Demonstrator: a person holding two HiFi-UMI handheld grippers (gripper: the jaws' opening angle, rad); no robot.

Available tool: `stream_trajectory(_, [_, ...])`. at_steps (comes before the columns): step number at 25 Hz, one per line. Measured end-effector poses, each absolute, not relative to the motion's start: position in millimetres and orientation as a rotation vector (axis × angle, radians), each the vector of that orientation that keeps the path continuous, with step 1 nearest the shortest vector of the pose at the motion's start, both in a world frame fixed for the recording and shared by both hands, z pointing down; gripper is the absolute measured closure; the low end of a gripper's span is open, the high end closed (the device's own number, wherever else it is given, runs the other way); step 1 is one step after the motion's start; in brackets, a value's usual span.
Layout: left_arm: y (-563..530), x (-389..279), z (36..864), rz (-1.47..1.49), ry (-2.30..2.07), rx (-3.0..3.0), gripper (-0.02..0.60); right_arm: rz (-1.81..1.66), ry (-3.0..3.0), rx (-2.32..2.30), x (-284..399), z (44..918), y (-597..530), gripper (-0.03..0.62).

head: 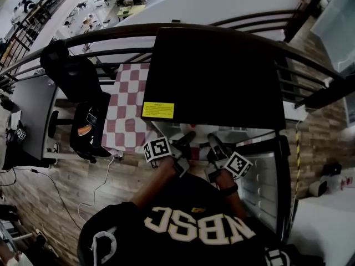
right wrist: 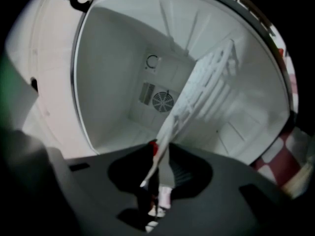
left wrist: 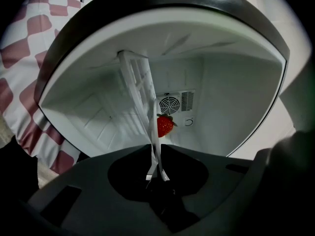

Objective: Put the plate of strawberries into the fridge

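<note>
Because the white plate (left wrist: pixel 154 136) is stiff, slick and breakable, with a loose strawberry (left wrist: pixel 165 125) that would roll on any tilt, I judge opposite rim edges the right hold, kept level. It sits edge-on inside the open fridge (left wrist: pixel 231 97), its rim between the slightly parted jaws of my left gripper (left wrist: pixel 155 173) and right gripper (right wrist: pixel 157 173), neither clamping. Above both, a yellow label (head: pixel 158 110) on the fridge top carries print too small to read.
</note>
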State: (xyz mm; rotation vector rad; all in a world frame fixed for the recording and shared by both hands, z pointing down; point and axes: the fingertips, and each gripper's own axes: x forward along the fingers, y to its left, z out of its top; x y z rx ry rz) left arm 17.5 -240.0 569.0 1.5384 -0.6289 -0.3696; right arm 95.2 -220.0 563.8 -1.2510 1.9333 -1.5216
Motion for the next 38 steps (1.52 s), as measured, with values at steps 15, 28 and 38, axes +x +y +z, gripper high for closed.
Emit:
stream_trajectory(15, [-219.3, -4.6, 565.9, -0.329, -0.726, 1.711, 0.393, -1.031, 2.274, -1.428, 113.0, 530.9, -202.4, 0.413])
stream_trajectory(28, [-181.8, -24.0, 560.5, 0.023, -1.084, 2.255, 0.394, -0.683, 2.630, -1.653, 95.9, 551.4, -169.7, 0.414])
stream_trajectory(38, [-187.1, -7.0, 548.8, 0.177, -1.194, 2.487, 0.486, -0.543, 2.770, -1.696, 84.2, 549.1, -171.2, 0.513])
